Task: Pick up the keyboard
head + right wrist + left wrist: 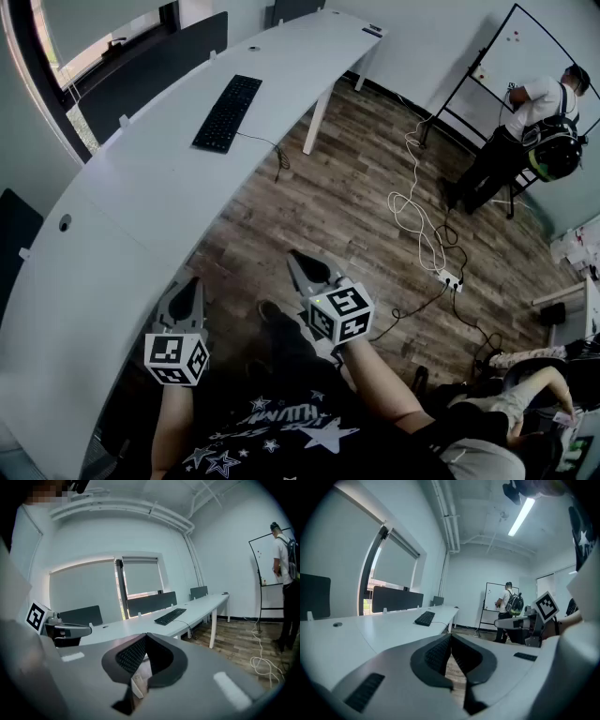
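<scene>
**Keyboard awaits pick-up.** A black keyboard (228, 112) is seen lying flat in the upper left of the head view. It rests on the far stretch of a long white desk (112, 216), well apart from both grippers. Its thin cable (265, 142) is trailed to the desk's edge and over it.

The left gripper (192, 283) and the right gripper (296, 256) are held low in the frame. The fingers of each are pressed together and nothing is caught between them. The task is judged not yet begun, and an approach along the desk is called for first.

For a sound pick-up, the fingers would best be opened before the keyboard is reached. It could then be taken at its two short ends and raised level, so that the slim board is not tipped. Slack in the cable should be allowed for, since a snag at the desk's edge could be expected.

The keyboard is shown as a slim, rigid rectangle of matt dark plastic with rows of low keys. The desk top is smooth and pale. The finger pads are dark and finely ribbed, set in grey shells. The floor (356, 187) is laid in brown wood planks.
</scene>
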`<act>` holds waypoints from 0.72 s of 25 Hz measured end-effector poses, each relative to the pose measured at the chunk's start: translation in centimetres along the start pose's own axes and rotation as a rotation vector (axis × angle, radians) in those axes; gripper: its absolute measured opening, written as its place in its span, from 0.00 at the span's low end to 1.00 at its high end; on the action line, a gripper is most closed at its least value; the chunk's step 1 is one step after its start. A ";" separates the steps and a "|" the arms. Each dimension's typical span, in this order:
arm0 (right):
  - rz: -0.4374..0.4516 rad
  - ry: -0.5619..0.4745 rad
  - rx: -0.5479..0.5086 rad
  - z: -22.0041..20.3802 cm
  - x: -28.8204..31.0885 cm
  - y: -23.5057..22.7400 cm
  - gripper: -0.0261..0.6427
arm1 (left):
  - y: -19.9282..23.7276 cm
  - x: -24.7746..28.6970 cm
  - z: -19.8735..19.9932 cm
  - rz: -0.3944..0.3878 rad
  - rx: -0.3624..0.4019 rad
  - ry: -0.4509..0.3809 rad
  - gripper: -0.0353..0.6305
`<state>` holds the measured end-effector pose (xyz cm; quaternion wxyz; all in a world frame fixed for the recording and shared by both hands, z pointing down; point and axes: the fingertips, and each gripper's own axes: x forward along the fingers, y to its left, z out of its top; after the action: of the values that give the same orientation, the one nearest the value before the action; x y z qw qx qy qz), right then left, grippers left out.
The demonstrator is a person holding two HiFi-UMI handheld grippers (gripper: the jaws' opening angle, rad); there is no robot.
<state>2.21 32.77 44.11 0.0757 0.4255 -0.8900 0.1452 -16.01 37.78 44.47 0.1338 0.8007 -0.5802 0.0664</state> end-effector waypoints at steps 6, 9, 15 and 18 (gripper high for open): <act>-0.005 -0.002 -0.017 -0.1 -0.7 1.1 0.04 | -0.5 -0.8 0.0 -0.019 0.010 -0.001 0.07; 0.000 -0.007 -0.026 0.3 -0.3 1.6 0.04 | 0.1 -0.8 0.4 -0.012 0.018 -0.006 0.07; 0.009 -0.005 -0.044 0.6 -0.1 2.3 0.04 | 1.0 -0.9 1.0 -0.009 0.013 -0.023 0.07; 0.009 0.007 -0.040 0.2 -0.1 2.6 0.04 | 1.1 -1.0 0.6 -0.010 -0.001 -0.020 0.07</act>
<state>0.21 34.33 43.41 0.0865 0.4194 -0.8944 0.1293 -17.41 38.14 43.76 0.1288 0.8041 -0.5775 0.0574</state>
